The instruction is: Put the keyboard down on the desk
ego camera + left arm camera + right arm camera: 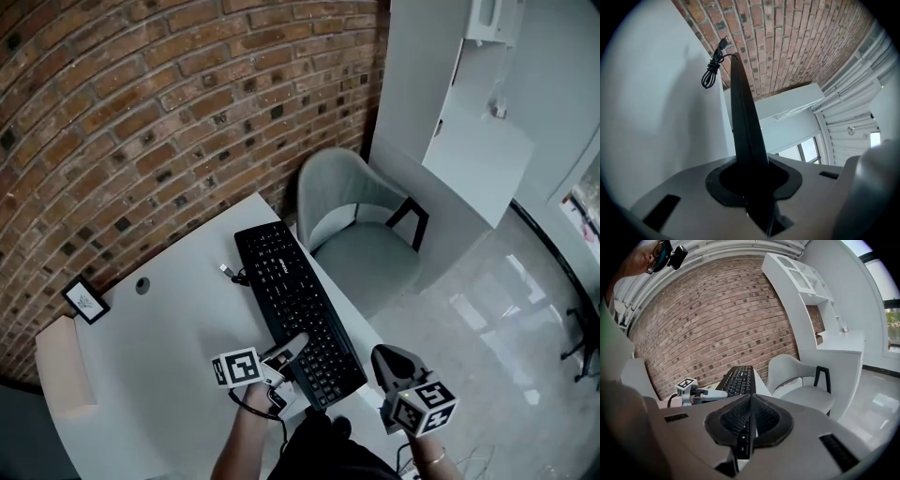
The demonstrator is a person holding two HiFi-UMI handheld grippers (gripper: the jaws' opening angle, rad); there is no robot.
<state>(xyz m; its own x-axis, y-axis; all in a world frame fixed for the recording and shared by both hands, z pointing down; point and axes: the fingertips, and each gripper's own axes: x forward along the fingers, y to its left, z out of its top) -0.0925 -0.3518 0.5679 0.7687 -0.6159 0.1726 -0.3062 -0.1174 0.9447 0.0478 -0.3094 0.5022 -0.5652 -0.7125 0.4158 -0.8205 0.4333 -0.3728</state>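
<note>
A black keyboard (295,300) lies lengthwise along the white desk (178,337), its near end by the desk's front right edge. My left gripper (295,345) is shut on the keyboard's left edge near that end. In the left gripper view the keyboard (743,117) runs edge-on out of the gripper (752,183), with the desk surface to its left. My right gripper (382,356) hovers just off the keyboard's near right corner, shut, with nothing held. In the right gripper view its pads meet (751,416), with the keyboard (738,378) and the left gripper (705,397) beyond them.
A coiled cable (234,274) (711,72) lies at the keyboard's far left corner. A small framed picture (84,300) and a beige box (64,370) sit at the desk's left. A grey chair (361,234) stands right of the desk. A brick wall runs behind the desk.
</note>
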